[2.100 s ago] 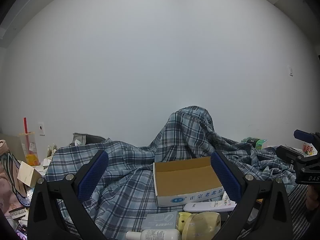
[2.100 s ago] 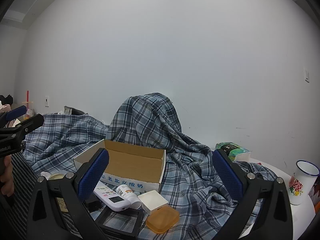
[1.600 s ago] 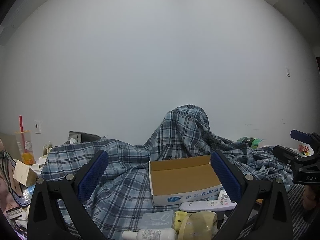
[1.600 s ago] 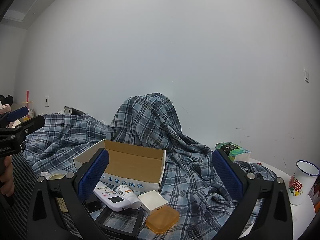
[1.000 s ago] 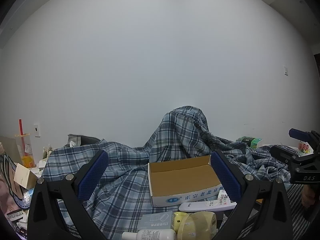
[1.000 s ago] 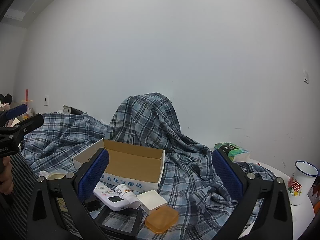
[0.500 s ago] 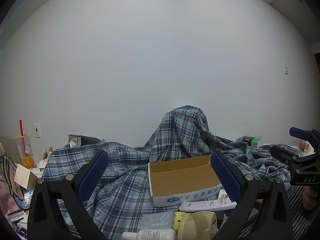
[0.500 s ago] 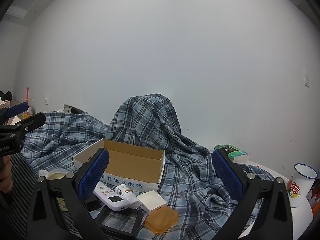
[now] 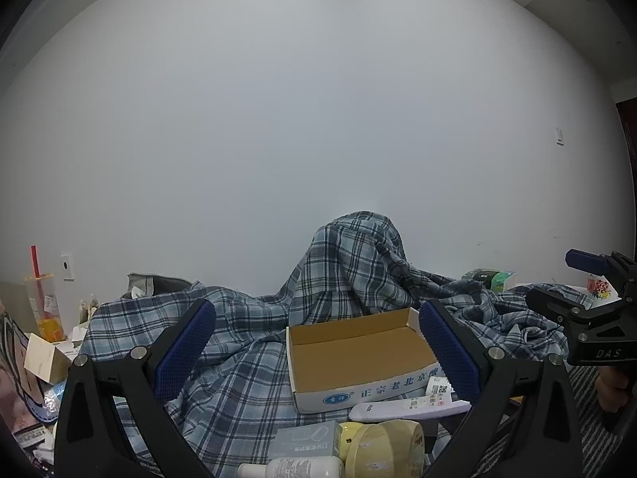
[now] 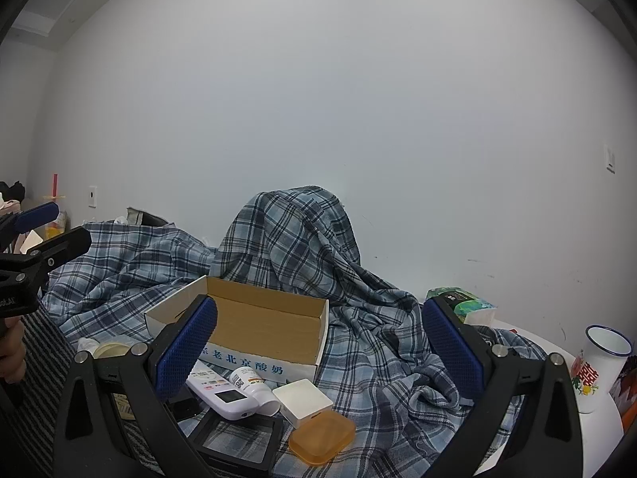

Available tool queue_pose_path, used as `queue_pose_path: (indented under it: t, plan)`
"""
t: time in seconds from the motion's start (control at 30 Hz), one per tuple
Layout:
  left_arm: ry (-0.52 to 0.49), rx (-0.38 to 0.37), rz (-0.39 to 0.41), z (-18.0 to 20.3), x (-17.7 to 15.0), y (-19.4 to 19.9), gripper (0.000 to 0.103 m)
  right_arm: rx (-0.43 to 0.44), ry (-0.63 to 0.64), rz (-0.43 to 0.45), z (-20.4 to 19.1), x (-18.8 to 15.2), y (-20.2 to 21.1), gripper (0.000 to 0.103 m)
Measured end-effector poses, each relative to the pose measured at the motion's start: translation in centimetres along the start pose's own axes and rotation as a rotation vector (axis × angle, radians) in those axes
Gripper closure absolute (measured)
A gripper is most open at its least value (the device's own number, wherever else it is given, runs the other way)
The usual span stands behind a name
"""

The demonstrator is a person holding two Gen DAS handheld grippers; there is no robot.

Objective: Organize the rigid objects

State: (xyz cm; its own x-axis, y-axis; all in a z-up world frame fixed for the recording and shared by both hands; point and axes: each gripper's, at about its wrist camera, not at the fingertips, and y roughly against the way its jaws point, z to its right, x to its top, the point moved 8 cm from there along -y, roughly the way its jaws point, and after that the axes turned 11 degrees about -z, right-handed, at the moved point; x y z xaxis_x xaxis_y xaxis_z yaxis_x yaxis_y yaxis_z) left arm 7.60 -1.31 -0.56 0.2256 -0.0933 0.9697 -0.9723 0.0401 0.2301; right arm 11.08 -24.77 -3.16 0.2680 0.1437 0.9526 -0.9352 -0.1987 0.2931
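On the plaid cloth point(image 10: 370, 342), at six o'clock from its draped hump, one open cardboard box point(image 10: 254, 324) sat empty, brown inside, white outside with blue print. Only the right wrist view showed one amber lid point(image 10: 322, 434), one white square box point(image 10: 304, 400) and one mug point(image 10: 601, 362). Left gripper point(image 9: 316, 348) and right gripper point(image 10: 318, 352) hovered with jaws spread wide, holding nothing.
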Motion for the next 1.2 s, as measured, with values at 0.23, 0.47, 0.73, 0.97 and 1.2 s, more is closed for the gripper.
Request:
queue_pose_path:
  t: [0.23, 0.47, 0.73, 0.97, 1.2]
  plan:
    - [0.027, 0.075, -0.019, -0.8, -0.1, -0.3, 0.0, 0.001, 0.003, -0.007, 0.0, -0.1, -0.2, 0.0]
    - [0.048, -0.028, -0.165, -1.2, -0.5, -2.5, 0.0, -0.014, -0.049, -0.065, 1.2, 0.4, -0.6, 0.0]
    - [0.081, -0.039, -0.25, -2.1, 0.9, -2.8, 0.0, 0.023, -0.19, -0.21, 3.0, 2.4, -1.2, 0.0]
    - [0.104, -0.048, -0.278, -1.8, -0.4, -3.8, 0.0, 0.037, -0.22, -0.263, 2.2, 0.5, -3.4, 0.0]
    - [0.046, -0.186, -0.413, 0.9, -3.4, -5.6, 0.0, 0.065, -0.234, -0.363, 2.4, -1.9, -5.6, 0.0]
